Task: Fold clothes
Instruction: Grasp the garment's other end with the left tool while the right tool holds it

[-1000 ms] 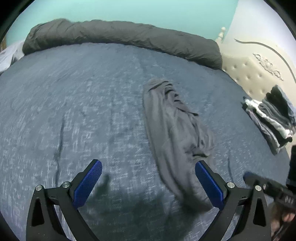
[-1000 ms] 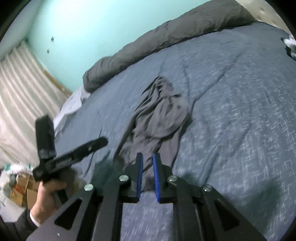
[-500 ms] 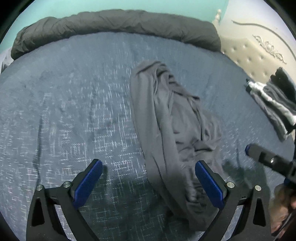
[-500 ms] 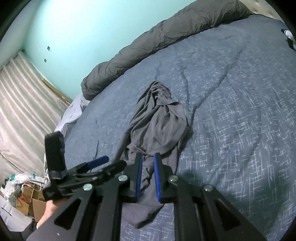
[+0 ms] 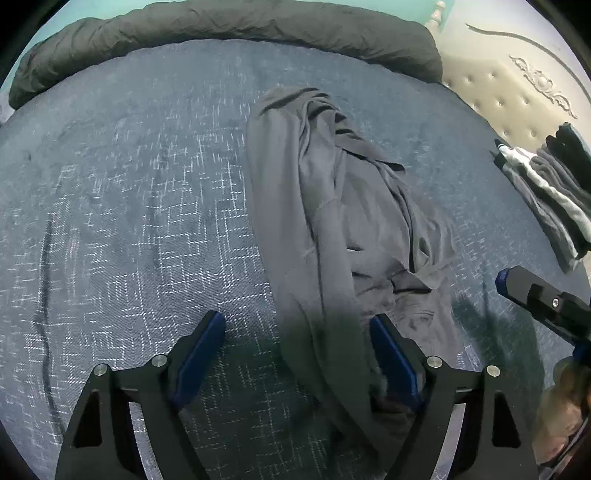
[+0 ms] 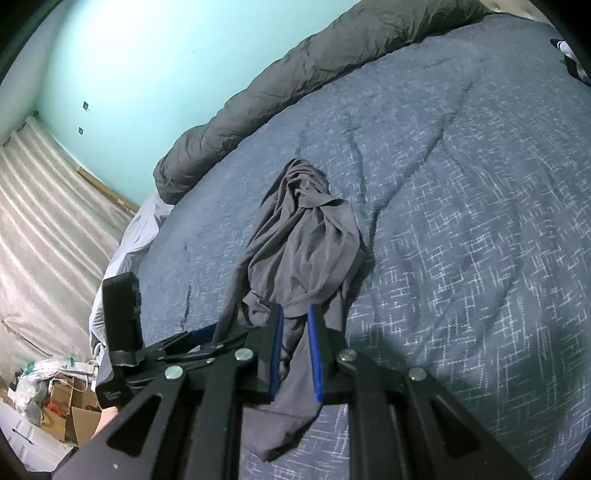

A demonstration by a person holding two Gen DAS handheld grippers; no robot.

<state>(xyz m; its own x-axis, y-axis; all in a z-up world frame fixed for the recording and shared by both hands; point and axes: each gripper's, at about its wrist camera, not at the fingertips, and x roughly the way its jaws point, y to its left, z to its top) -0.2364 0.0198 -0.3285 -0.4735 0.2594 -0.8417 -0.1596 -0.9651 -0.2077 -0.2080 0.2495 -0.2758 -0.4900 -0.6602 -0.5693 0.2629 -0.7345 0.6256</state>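
Through the left wrist camera we see our left gripper (image 5: 297,349) with its blue-padded fingers (image 5: 199,345) spread wide and grasping nothing, low over the bed (image 5: 122,206). A crumpled grey garment (image 5: 332,206) lies on the blue patterned cover in a long rumpled strip, and its near end runs down between our two fingers, lying against the right-hand one. A rolled dark grey duvet (image 5: 229,22) lies along the far edge of the bed, a stack of folded clothes (image 5: 546,192) sits at the right near the padded cream headboard (image 5: 517,85), and our right gripper (image 5: 535,299) pokes in from the right edge. Through the right wrist camera, our right gripper (image 6: 295,350) has its fingers (image 6: 276,354) drawn close together, with a fold of the garment (image 6: 303,251) hanging in the narrow gap between them; we cannot tell whether the cloth is actually pinched. The rest of the garment stretches away across the bed (image 6: 461,206). Our left gripper (image 6: 192,341) reaches in from the left, just beside the cloth's edge, and cardboard boxes (image 6: 70,402) sit on the floor below.
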